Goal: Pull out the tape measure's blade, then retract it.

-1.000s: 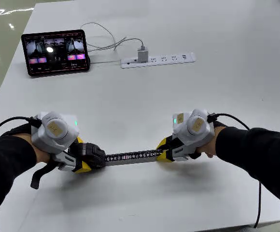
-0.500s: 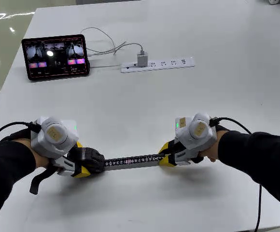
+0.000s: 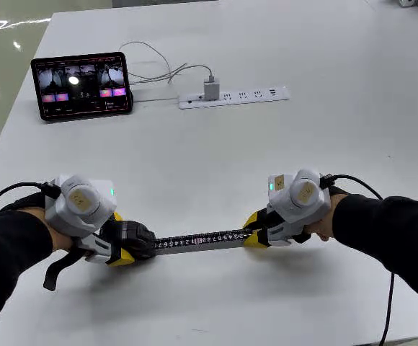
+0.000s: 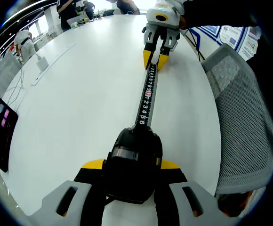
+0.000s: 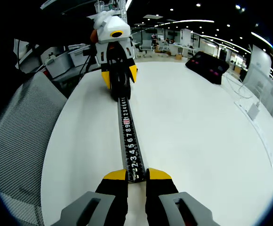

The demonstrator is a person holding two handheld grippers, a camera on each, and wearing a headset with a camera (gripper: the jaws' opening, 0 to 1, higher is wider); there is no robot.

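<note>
White table. My left claw clamps the case at 7 o'clock; my right claw pinches the blade tip at 5. I'd pull straight toward 3, blade flat, case pinned.

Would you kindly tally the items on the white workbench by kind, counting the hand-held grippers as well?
2 hand-held grippers: left hand-held gripper, right hand-held gripper
1 tape measure
1 tablet
1 power strip
1 charger, plugged into the strip
Total: 6
</note>
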